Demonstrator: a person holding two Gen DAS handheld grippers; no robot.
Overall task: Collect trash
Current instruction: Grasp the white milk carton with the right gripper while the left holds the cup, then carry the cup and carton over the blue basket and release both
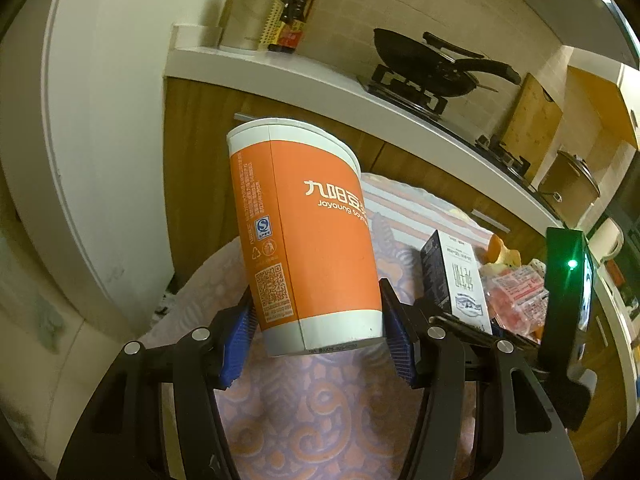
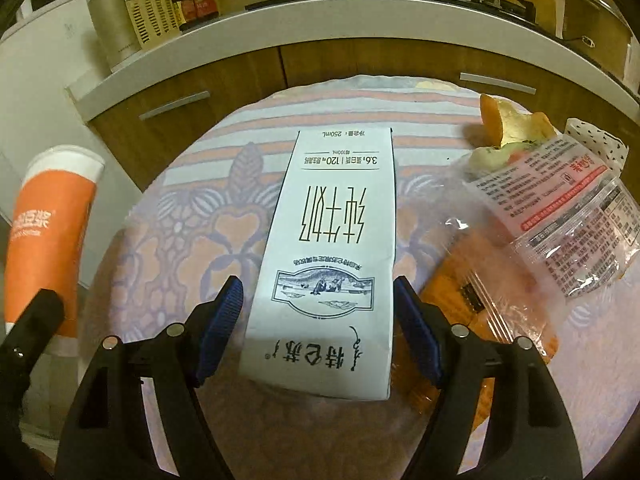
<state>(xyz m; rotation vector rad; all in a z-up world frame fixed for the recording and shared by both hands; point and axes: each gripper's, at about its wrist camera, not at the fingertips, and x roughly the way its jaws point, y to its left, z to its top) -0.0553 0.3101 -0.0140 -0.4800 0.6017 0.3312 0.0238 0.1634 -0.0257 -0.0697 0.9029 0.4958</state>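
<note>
The left gripper [image 1: 320, 340] has its jaws clamped on the lower part of an orange paper cup [image 1: 304, 236], blue pads pressed against both sides; the cup is lifted above the patterned cloth [image 1: 304, 420] of the counter and leans slightly left. The right gripper [image 2: 318, 330] has its jaws apart around an upside-down white milk carton [image 2: 328, 248] standing on the cloth; a gap shows at the left pad, while contact on the right side cannot be told. Just right of the carton lie an orange wrapper [image 2: 472, 300] and a clear printed plastic bag [image 2: 560, 216], with a piece of bread [image 2: 512, 120] at the far right. Beyond, a black wok [image 1: 424, 68] sits on the stove.
</note>
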